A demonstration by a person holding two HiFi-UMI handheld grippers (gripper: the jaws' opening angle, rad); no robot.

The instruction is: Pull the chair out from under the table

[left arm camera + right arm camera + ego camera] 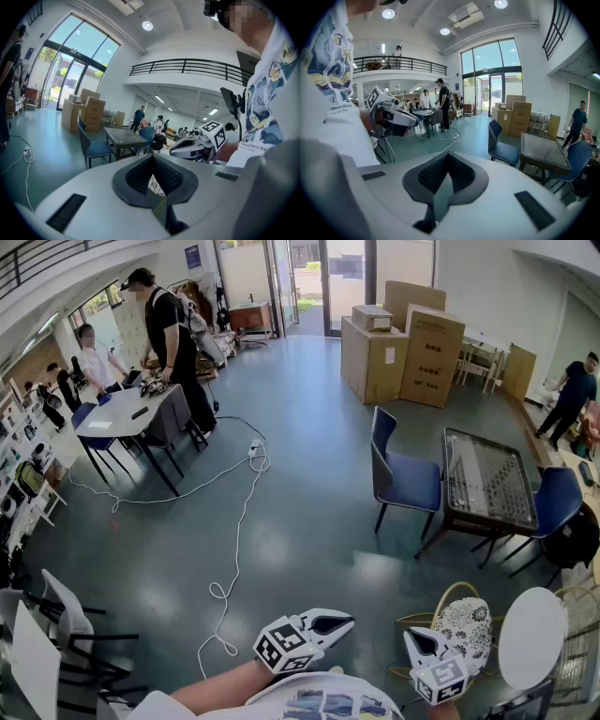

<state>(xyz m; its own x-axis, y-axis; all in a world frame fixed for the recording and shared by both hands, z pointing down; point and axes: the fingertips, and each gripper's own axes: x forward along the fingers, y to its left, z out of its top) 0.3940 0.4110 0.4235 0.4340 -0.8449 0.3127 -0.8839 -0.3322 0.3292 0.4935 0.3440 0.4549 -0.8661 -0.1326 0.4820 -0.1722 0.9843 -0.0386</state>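
A blue chair stands on the grey floor with its seat against the left side of a dark glass-topped table. A second blue chair sits at the table's right end. Both grippers are low in the head view, well short of the chairs. My left gripper is shut and holds nothing. My right gripper is shut and empty too. The left gripper view has the chair and table beyond my shut left gripper. The right gripper view shows the chair past my shut right gripper.
Cardboard boxes stand at the back. People gather at a white table on the far left. A white cable snakes across the floor. A patterned cushion and a white round top lie close on my right.
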